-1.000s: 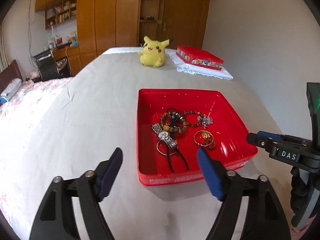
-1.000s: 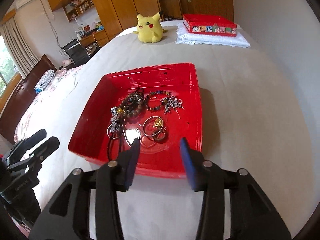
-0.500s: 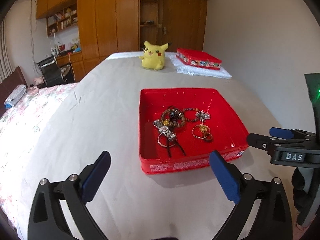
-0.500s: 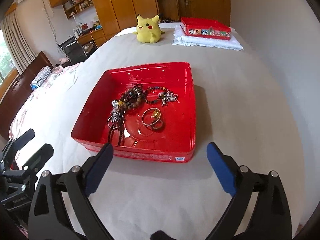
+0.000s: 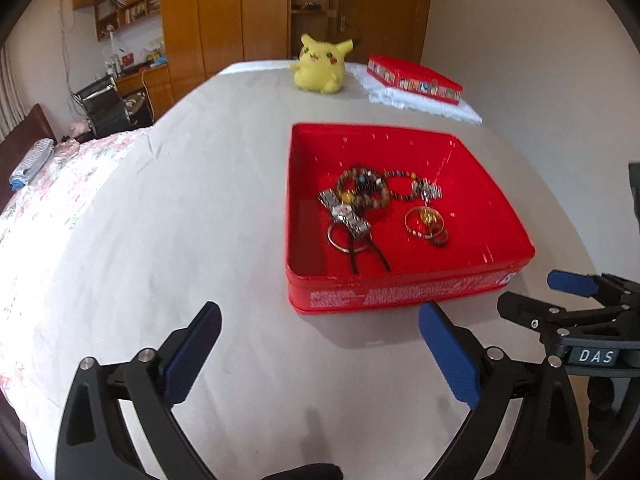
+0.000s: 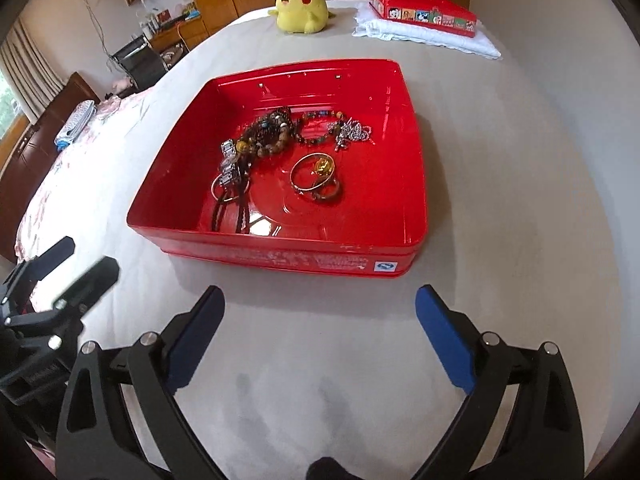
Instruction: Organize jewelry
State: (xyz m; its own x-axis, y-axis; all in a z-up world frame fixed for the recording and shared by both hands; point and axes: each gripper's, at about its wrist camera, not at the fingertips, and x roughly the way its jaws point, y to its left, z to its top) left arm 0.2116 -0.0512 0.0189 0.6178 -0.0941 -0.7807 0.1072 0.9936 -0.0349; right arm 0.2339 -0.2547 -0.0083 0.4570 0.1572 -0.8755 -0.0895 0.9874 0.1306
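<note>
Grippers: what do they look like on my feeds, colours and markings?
Both match: the left gripper and right gripper have black angular linkage arms with silver pivot screws and flat blue textured finger pads. The right gripper's body carries a white "DAS" label.

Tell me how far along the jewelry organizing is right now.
Hardly begun. Done: nothing looks sorted; bracelets, a watch and a gold bangle lie jumbled in the red tray. In hand: nothing; left gripper and right gripper hang open short of it. Left: separating every piece.
</note>
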